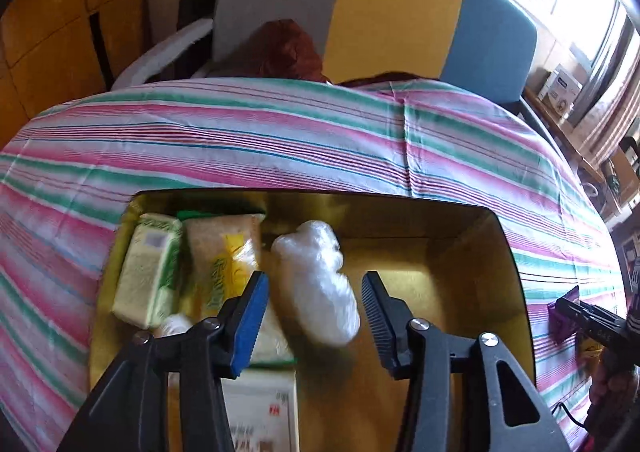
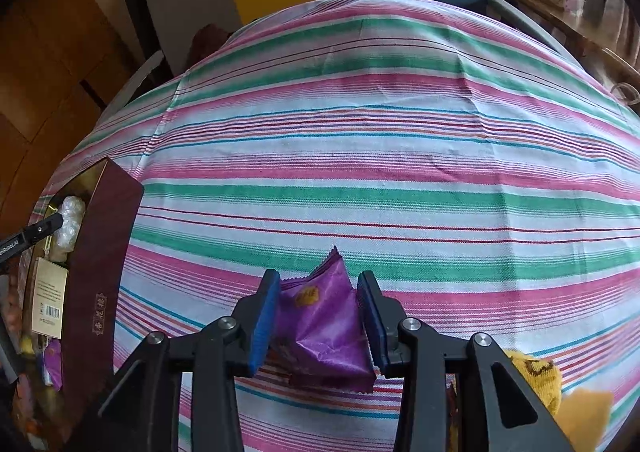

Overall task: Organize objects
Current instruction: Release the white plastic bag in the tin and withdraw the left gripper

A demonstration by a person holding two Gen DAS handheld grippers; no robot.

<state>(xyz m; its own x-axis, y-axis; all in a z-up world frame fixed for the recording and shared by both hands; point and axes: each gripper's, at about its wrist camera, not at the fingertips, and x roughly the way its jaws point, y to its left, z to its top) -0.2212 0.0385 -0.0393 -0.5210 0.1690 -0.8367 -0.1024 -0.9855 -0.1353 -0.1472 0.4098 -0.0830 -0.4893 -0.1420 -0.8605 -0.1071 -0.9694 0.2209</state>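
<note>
My left gripper (image 1: 315,278) hangs open over a gold-lined box (image 1: 460,252). A white plastic-wrapped bundle (image 1: 316,252) lies blurred between its fingers, with neither pad touching it. A green packet (image 1: 148,268), a yellow packet (image 1: 224,252) and a white labelled carton (image 1: 264,408) fill the box's left side. My right gripper (image 2: 319,280) is shut on a crinkled purple snack packet (image 2: 320,324) that rests on the striped tablecloth (image 2: 360,172). From the right wrist view the box shows its maroon outer wall (image 2: 100,272) at the far left, with the bundle (image 2: 70,224) inside.
A yellow knitted item (image 2: 536,376) and an orange scrap lie at the cloth's near right. Grey, yellow and blue chair backs (image 1: 392,12) stand beyond the table's far edge. A shelf with boxes (image 1: 560,92) is on the right. The box's right half shows bare gold floor.
</note>
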